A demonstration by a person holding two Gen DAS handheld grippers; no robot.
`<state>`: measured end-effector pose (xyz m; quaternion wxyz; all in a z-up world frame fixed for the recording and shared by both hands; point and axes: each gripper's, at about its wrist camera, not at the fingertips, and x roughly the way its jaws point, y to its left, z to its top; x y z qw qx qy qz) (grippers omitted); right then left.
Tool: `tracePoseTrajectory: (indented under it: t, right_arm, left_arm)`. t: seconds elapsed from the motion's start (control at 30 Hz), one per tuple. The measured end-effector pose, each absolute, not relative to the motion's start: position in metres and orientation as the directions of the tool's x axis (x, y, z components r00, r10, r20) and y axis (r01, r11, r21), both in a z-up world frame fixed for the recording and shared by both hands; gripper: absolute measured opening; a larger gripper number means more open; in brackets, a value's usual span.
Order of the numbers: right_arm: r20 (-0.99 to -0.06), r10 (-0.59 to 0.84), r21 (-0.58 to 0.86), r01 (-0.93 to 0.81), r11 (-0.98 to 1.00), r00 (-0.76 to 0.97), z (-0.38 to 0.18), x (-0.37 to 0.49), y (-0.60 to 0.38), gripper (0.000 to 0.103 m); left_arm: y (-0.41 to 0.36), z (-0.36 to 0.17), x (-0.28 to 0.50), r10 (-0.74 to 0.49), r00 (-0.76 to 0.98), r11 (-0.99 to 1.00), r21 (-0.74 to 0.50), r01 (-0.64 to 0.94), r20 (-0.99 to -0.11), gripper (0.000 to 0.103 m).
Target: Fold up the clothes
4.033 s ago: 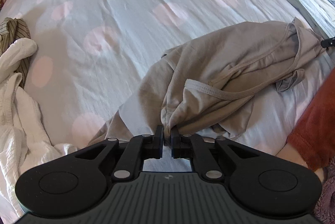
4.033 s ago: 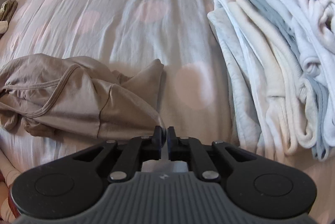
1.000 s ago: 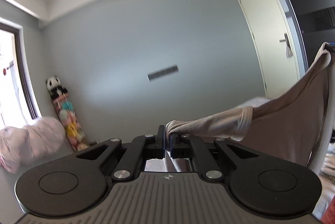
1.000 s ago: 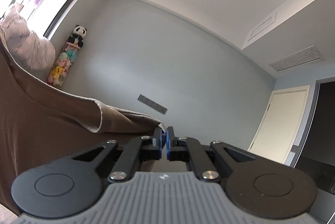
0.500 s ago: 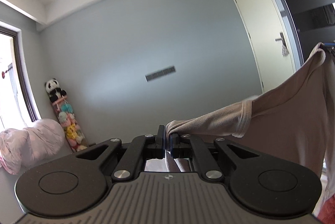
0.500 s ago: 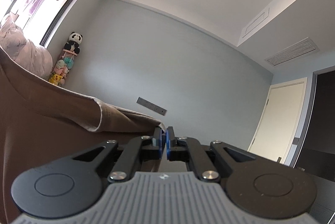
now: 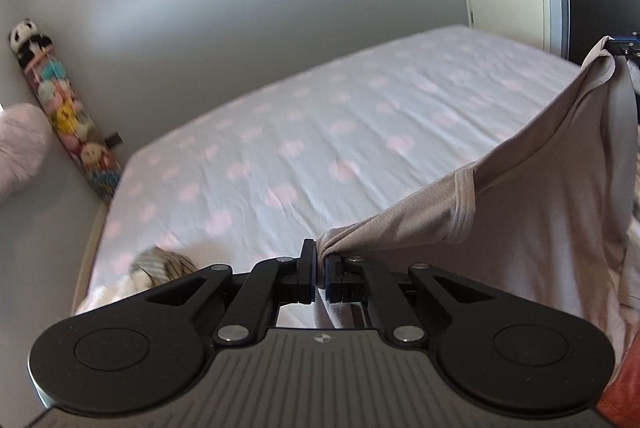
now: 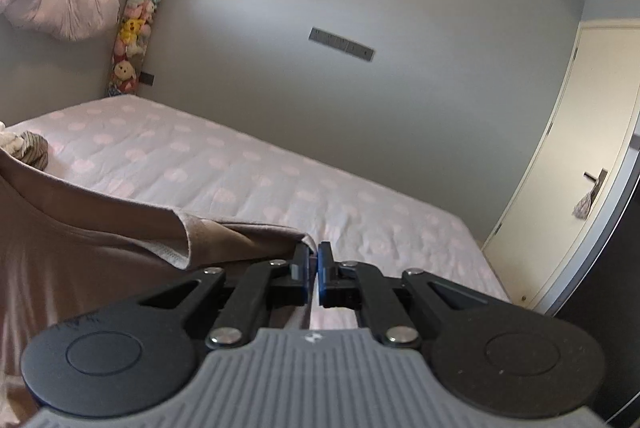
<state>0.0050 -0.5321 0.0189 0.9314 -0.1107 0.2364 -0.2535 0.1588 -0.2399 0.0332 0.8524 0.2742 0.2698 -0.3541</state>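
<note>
A taupe top [image 7: 536,211] hangs in the air above the bed [image 7: 320,131], stretched between my two grippers. My left gripper [image 7: 320,268] is shut on one bunched corner of it. My right gripper [image 8: 314,264] is shut on the other corner; its tip also shows at the right edge of the left wrist view [image 7: 624,47]. In the right wrist view the top [image 8: 80,252] spreads away to the left, with a white-trimmed hem. Its lower part is hidden below both views.
The bed [image 8: 240,179] has a white sheet with pink dots. A striped garment [image 7: 160,264] lies at its left near corner, also in the right wrist view [image 8: 34,147]. A column of soft toys [image 8: 132,27] stands in the far corner. A door [image 8: 568,195] is at the right.
Both grippers have tipped downward, so the bed has come into view where before only walls and ceiling showed. The top stays stretched between them. Four seconds ago it lay crumpled on the bed.
</note>
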Motion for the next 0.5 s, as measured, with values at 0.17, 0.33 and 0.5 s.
tracePoseTrajectory:
  t: [0.17,0.33,0.5]
  right_arm:
    - [-0.502,-0.506,-0.278,0.423,0.862,0.701,-0.048,0.002,-0.542,0.005]
    - [-0.612,-0.474,-0.229,0.431,0.873,0.633,-0.114,-0.001,-0.551,0.005]
    - [-0.659,-0.464,-0.166,0.486,0.858,0.592,-0.152,-0.018,-0.554,0.005]
  left_arm:
    - [-0.254,-0.04,0.191,-0.398,0.527,0.574,0.245,0.782,-0.751,0.002]
    - [-0.258,-0.093,0.167,-0.363,0.422,0.472,0.227,0.852,-0.831,0.002]
    - [-0.266,-0.131,0.126,-0.308,0.36,0.258,0.287,0.923,-0.881,0.002]
